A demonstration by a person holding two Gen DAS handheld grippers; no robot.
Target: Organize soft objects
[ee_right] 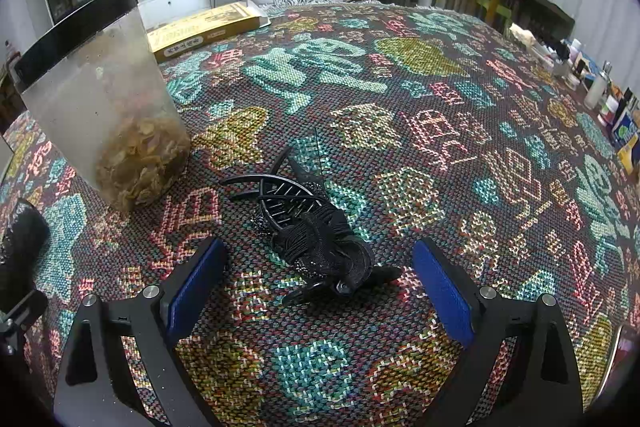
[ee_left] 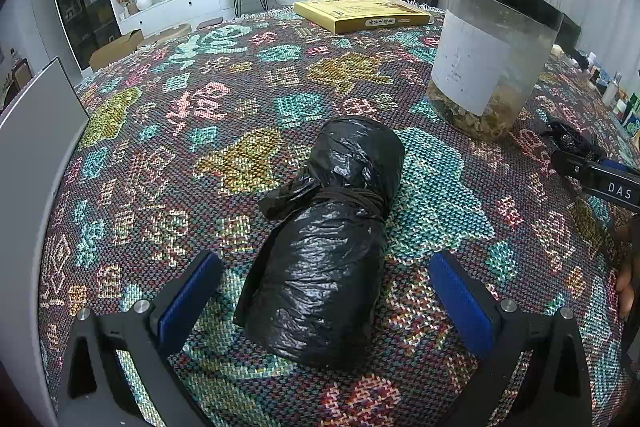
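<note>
A roll of black plastic bags (ee_left: 326, 239), bound round its middle with a dark band, lies on the patterned tablecloth (ee_left: 248, 87). My left gripper (ee_left: 324, 291) stands open, its blue pads either side of the roll's near end, not touching it. In the right wrist view a black hair claw clip with a fabric bow (ee_right: 316, 227) lies on the cloth. My right gripper (ee_right: 320, 287) is open around the clip's near end with gaps on both sides. That gripper's body (ee_left: 596, 175) shows at the right edge of the left view, near the clip (ee_left: 568, 137).
A tall clear jar with a black lid (ee_left: 492, 55) holds dried pieces at the bottom and stands between the two objects (ee_right: 104, 107). A flat yellow box (ee_left: 360, 13) lies at the far edge. Small bottles and boxes (ee_right: 604, 99) line the right edge.
</note>
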